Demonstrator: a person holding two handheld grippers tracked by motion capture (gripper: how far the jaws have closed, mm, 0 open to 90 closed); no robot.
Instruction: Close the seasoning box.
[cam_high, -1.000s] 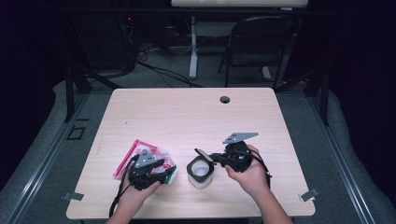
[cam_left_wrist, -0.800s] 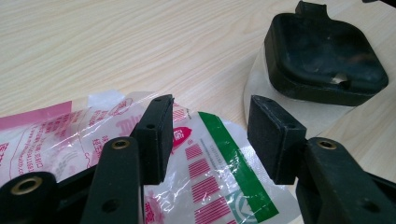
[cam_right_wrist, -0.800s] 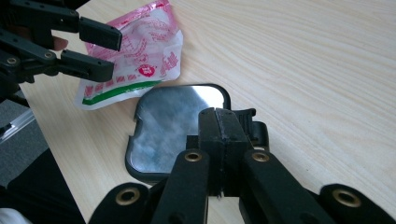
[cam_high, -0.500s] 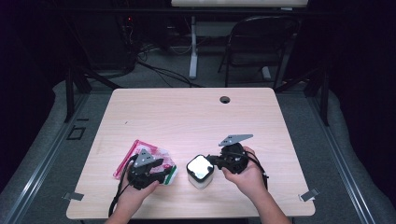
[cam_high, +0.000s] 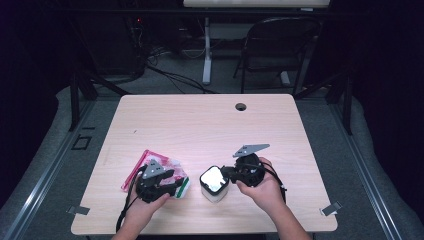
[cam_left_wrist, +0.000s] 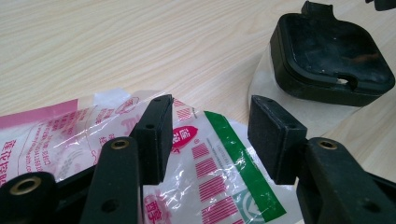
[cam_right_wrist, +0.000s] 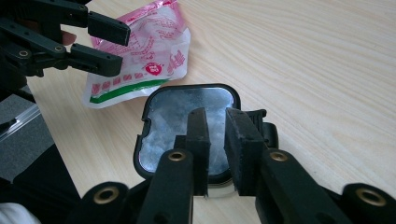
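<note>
Right gripper (cam_high: 227, 174) jaws have just been opening, a narrow gap over the black-lidded clear container (cam_high: 214, 183) at table 6 o'clock, nothing pinched; looks like it let go of the lid tab (cam_right_wrist: 261, 116). The container stands upright, lid up, squarish with no clear long axis. Left gripper (cam_high: 176, 186) is released, jaws straddling the snack pouch (cam_left_wrist: 219, 177) at 9 o'clock of the container, likely steadying it.

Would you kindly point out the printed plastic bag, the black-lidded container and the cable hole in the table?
printed plastic bag (cam_left_wrist: 219, 177): left gripper view, on its red-barred front panel.
black-lidded container (cam_high: 213, 178): high view, on the shiny top of its lid.
cable hole (cam_high: 241, 106): high view, on its dark centre.
</note>
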